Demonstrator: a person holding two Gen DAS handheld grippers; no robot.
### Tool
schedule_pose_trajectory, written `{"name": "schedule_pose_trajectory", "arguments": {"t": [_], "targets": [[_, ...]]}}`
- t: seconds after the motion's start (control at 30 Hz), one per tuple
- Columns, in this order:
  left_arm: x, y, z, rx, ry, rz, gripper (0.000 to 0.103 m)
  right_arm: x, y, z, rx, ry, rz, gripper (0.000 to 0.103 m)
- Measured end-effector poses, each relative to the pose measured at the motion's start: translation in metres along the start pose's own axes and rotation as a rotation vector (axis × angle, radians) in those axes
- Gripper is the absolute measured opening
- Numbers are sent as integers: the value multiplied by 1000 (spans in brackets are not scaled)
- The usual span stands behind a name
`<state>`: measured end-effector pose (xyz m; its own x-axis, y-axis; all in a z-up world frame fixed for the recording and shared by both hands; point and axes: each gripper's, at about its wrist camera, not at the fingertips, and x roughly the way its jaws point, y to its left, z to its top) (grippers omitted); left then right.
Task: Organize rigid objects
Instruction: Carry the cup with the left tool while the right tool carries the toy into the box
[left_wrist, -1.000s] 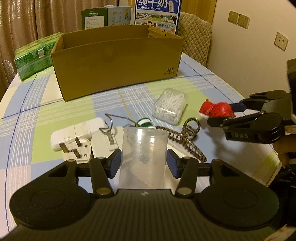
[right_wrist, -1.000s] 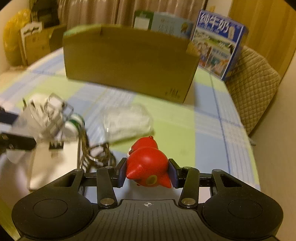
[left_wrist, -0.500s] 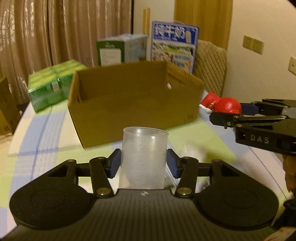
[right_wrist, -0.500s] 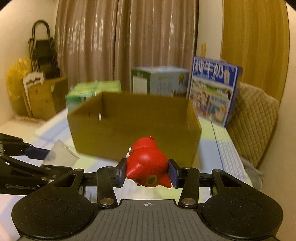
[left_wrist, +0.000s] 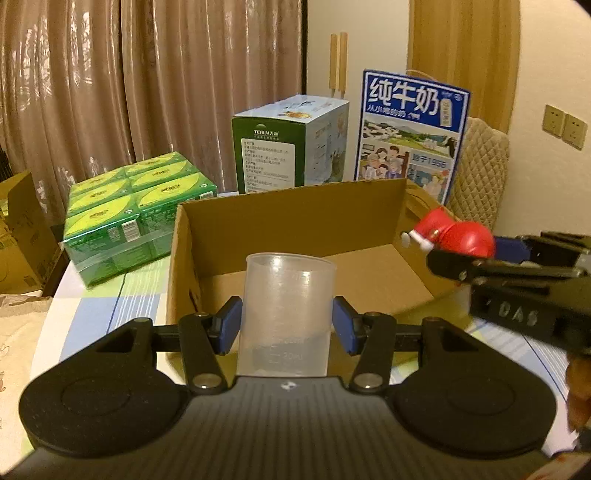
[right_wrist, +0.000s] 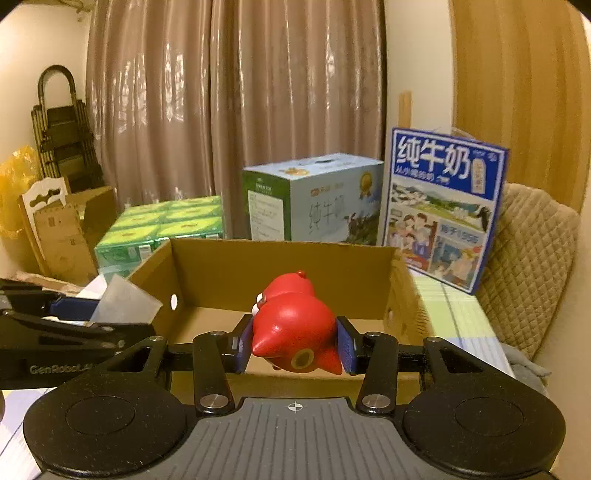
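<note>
My left gripper (left_wrist: 287, 325) is shut on a clear plastic measuring cup (left_wrist: 287, 314), held upright just before the near wall of an open cardboard box (left_wrist: 295, 218). My right gripper (right_wrist: 294, 345) is shut on a red bird figurine (right_wrist: 295, 328), held above the near rim of the same cardboard box (right_wrist: 280, 258). In the left wrist view the right gripper (left_wrist: 480, 251) comes in from the right with the figurine (left_wrist: 456, 234) over the box's right wall. In the right wrist view the left gripper (right_wrist: 92, 314) and the cup (right_wrist: 123, 304) show at the left. The visible box floor is bare.
Behind the box stand a green wrapped pack of cartons (left_wrist: 136, 218), a green-and-white milk carton box (left_wrist: 288, 144) and a blue milk box (left_wrist: 410, 133). A quilted chair back (left_wrist: 480, 173) stands at the right. The checked tablecloth (right_wrist: 454, 314) runs beside the box. Curtains hang behind.
Both grippers rose from over the table's small objects and moved forward to the cardboard box, still holding the cup and the figurine. The box interior has come into view.
</note>
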<state>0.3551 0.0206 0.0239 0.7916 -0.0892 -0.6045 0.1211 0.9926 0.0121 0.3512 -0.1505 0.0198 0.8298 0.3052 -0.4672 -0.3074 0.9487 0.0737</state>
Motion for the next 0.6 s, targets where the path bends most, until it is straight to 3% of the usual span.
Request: {"name": "schedule_pose_trajectory", "arguments": {"t": [0.27, 0.6], "targets": [[39, 9, 10, -17, 45, 8, 47, 46, -13, -5, 46, 77, -3, 43], [55, 7, 12, -11, 72, 10, 47, 63, -19, -17, 46, 127, -9, 43]]}}
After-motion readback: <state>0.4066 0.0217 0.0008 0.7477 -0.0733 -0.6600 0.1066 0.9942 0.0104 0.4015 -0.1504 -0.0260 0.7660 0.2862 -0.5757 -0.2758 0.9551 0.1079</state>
